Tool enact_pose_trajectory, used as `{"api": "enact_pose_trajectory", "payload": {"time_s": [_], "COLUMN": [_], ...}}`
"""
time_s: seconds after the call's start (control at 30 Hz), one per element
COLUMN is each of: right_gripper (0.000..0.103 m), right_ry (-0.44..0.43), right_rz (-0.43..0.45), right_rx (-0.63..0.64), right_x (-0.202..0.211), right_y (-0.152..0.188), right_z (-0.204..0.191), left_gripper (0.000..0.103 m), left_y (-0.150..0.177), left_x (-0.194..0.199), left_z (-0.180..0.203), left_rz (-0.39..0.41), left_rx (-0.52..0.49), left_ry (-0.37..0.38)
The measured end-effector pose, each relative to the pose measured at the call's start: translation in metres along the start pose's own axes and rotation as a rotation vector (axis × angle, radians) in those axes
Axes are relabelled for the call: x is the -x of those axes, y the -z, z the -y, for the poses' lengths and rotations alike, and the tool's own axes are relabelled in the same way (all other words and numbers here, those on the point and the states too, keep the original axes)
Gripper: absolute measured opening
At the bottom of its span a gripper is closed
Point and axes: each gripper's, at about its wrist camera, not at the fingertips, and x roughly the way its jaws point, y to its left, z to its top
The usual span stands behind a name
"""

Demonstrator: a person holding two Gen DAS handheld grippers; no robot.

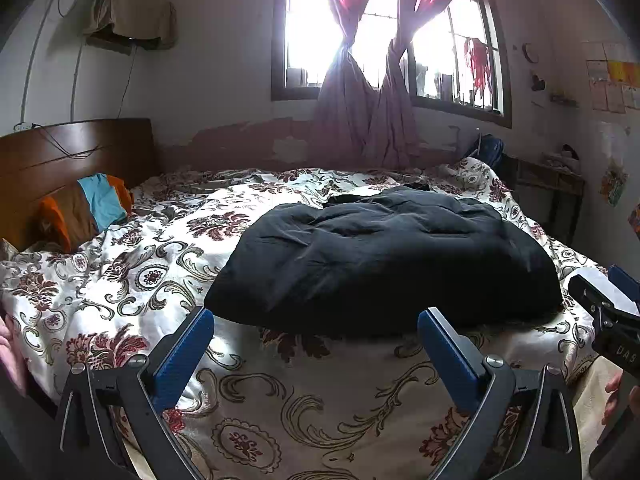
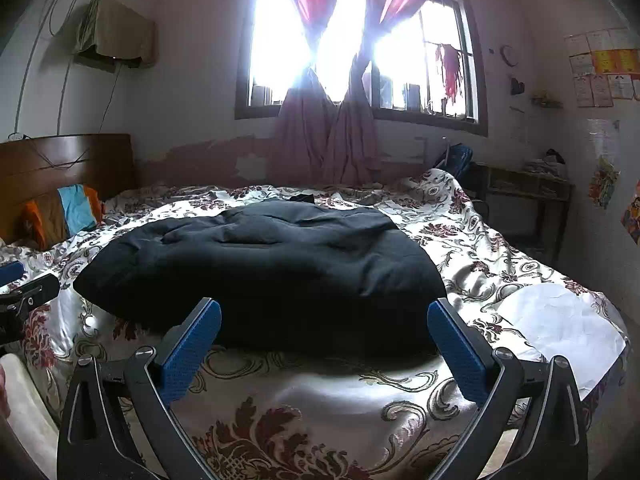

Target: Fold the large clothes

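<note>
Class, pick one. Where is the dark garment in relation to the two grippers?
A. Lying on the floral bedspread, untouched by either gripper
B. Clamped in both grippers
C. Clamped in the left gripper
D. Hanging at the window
A: the dark garment lies on the floral bedspread, and the left gripper and right gripper are both open with nothing between their fingers.

Straight ahead of each hand-held gripper we face a window (image 2: 360,40) whose daylight blows out to pure white, worst in the right wrist view, where glare bleeds over the pink curtains (image 2: 320,136). Against that backlight the room reads dim, and the dark garment (image 2: 264,264) loses its near edge to deep shadow, while the glossy bedspread (image 2: 328,396) just beyond the blue fingers (image 2: 192,352) catches soft sheen. We see strong fisheye bending at the edges, black vignetted corners, and slightly soft detail overall.
</note>
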Motion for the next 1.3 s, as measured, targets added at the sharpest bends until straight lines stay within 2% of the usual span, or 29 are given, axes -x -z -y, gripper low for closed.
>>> {"api": "enact_pose_trajectory", "payload": {"time_s": [1.3], "right_gripper": [0.101], "right_ry": [0.000], "right_rz": [0.000], "right_rx": [0.000], "right_x": [0.0001], "right_y": [-0.0001], "right_z": [0.0010], "left_gripper": [0.103], "left_y": [0.0044], "left_x": [-0.0030], "left_z": [0.0067], "left_rz": [-0.014], "left_rx": [-0.010], "left_ry": [-0.015]}}
